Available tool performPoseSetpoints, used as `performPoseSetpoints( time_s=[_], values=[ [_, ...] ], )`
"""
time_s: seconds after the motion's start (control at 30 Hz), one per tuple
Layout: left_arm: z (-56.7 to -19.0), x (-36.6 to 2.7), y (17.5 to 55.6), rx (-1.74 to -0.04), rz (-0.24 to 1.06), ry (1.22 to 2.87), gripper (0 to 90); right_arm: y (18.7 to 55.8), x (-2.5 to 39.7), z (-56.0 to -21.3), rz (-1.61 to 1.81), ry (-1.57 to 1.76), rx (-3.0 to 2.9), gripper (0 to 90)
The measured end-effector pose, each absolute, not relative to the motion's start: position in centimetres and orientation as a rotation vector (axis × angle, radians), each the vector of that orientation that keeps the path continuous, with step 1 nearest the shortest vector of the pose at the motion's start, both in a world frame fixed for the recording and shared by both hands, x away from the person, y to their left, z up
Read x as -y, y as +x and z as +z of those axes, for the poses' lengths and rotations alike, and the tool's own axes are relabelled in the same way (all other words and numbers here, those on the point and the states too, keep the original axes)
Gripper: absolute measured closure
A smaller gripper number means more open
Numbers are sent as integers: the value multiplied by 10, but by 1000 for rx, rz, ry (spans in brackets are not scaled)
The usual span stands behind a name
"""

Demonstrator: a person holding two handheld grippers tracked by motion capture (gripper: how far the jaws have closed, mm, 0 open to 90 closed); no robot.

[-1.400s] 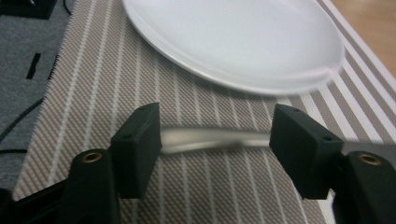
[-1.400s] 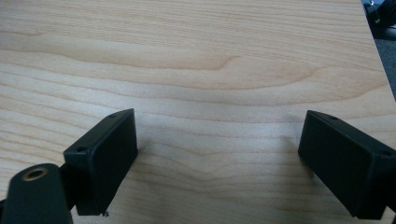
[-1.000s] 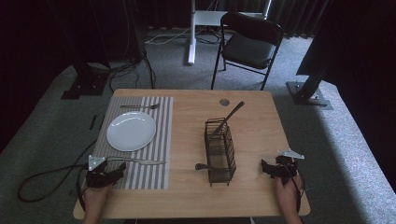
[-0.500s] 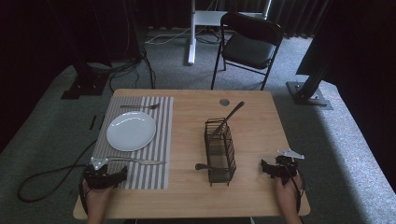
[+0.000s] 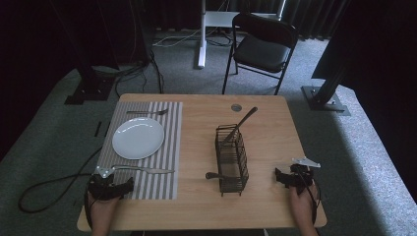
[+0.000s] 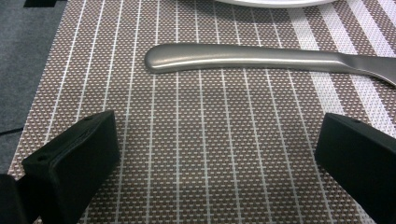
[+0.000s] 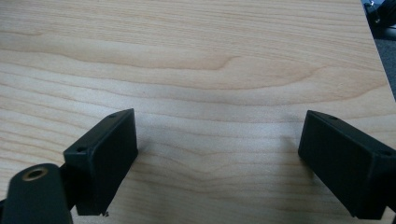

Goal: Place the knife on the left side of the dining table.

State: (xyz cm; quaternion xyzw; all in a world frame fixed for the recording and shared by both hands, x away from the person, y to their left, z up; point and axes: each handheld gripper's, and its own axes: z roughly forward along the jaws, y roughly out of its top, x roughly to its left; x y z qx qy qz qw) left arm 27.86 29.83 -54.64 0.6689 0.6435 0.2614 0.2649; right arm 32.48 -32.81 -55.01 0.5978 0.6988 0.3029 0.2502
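The left gripper [image 5: 109, 187] is seen at the near left corner of the wooden table [image 5: 275, 123], over the near edge of the striped placemat [image 5: 167, 147]. Its jaws are spread wide, with nothing held between them. In the left gripper view, a table knife [image 6: 261, 58] is found lying crosswise just beyond the jaw tips, apart from them, its rounded handle end toward the left jaw's side and its blade running off to the right. From the high view, the knife [image 5: 142, 169] is seen to lie on the placemat between the gripper and a white plate [image 5: 138, 137]; a fork [image 5: 146, 112] is placed on the far side of the plate.

The right gripper [image 5: 294, 178] is held near the right edge of the table, its jaws also spread wide over bare wood and empty. A black wire cutlery caddy [image 5: 231, 158] stands to its left, well apart, with a dark-handled utensil [image 5: 244, 120] leaning out of its far end.
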Motion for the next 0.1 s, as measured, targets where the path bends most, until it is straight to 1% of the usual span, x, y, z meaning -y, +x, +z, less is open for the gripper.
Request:
performPoseSetpoints(
  time_s=[0.1],
  values=[
    [-546,-298,279,-1739,706,1806,0,325,328,-550,825,1628,-1902,112]
  ],
)
